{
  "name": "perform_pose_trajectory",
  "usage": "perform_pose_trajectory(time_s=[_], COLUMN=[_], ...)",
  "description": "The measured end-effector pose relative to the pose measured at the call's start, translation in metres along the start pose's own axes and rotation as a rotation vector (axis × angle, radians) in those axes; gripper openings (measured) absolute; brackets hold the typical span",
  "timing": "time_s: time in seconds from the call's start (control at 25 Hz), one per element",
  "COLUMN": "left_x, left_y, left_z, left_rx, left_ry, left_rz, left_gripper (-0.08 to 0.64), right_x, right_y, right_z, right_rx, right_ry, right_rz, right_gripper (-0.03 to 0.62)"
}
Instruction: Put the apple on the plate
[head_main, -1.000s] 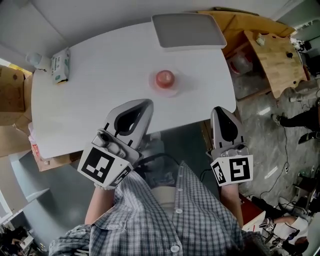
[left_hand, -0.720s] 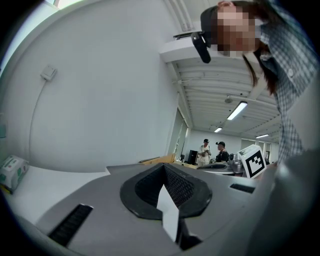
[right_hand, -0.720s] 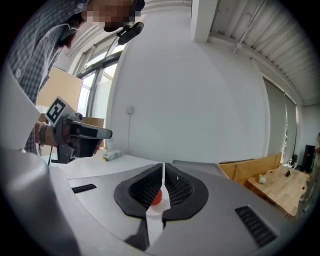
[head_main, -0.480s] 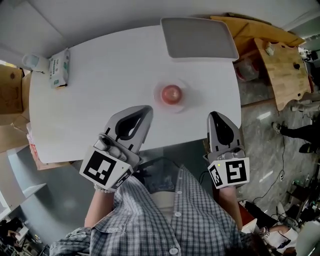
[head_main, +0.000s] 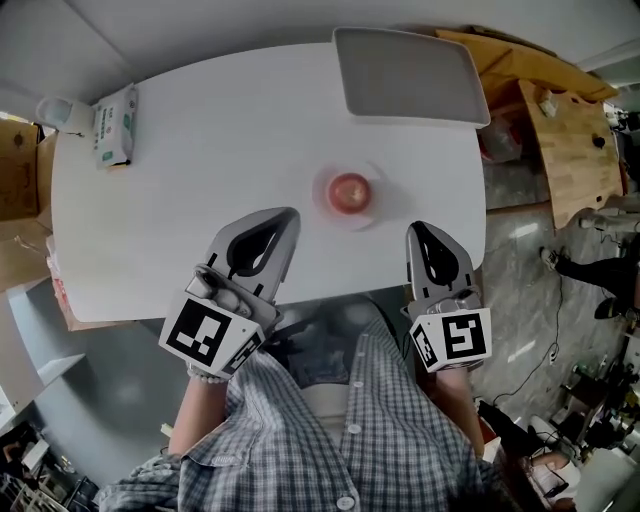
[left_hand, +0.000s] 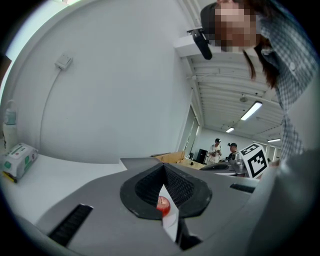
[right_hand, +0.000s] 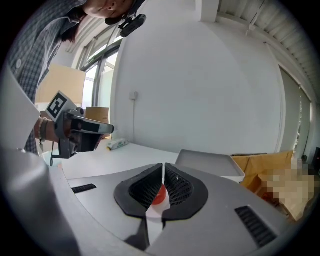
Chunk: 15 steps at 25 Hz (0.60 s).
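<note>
A red apple (head_main: 349, 190) sits in the middle of a small pale plate (head_main: 376, 206), out on the white counter (head_main: 200, 200). Both grippers hang at the counter's near edge, on the person's side of the plate and well apart from it.

The left gripper (head_main: 284, 216) is to the near left of the plate and angled toward it. Its dark ribbed fingers (left_hand: 145, 187) are closed tip to tip with nothing held. The apple (left_hand: 163, 203) shows only as a red spot through the thin slit between them.

The right gripper (head_main: 417, 232) is to the near right of the plate, right at the counter's edge. Its fingers (right_hand: 182, 190) are also pressed together and empty, and the apple (right_hand: 158, 195) shows beyond the slit.

Past the plate, at the far edge, lies a flat grey tray (head_main: 410, 75) with nothing on it. Far to the plate's left, by the corner, lies a packet of tissues (head_main: 112, 125).
</note>
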<state>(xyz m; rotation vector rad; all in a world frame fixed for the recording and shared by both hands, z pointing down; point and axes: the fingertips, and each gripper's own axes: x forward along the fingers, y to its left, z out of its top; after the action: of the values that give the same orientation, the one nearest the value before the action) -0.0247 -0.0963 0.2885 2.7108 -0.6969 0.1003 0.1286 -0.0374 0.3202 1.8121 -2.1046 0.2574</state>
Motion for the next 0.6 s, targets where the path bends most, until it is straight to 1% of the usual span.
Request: perform_pose_trajectory(time_s=[0.12, 0.24, 0.36, 0.48, 0.6], left_x=[0.001, 0.0, 0.0, 0.001, 0.004], left_y=[0.002, 0.003, 0.005, 0.007, 0.011], left_z=[-0.008, -0.015, -0.021, -0.028, -0.037], left_rx=[-0.01, -0.022, -0.037, -0.061, -0.088], left_ry=[0.014, 0.026, 0.041, 0.059, 0.075], left_rz=[0.01, 0.022, 0.048, 0.081, 0.122], left_gripper=[0.008, 0.008, 0.008, 0.008, 0.008], right_x=[0.005, 0.01, 0.018, 0.026, 0.037], right_y=[0.002, -0.001, -0.005, -0.012, -0.017], right_z=[-0.007, -0.014, -0.016, -0.02, -0.027], right_rx=[0.006, -0.026, -0.043, -0.024, 0.023], right_ry=[0.032, 0.068, 0.076, 0.082, 0.1], right_rz=[0.036, 0.038, 0.052, 0.078, 0.123], right_gripper=[0.029, 0.029, 0.029, 0.03, 0.029])
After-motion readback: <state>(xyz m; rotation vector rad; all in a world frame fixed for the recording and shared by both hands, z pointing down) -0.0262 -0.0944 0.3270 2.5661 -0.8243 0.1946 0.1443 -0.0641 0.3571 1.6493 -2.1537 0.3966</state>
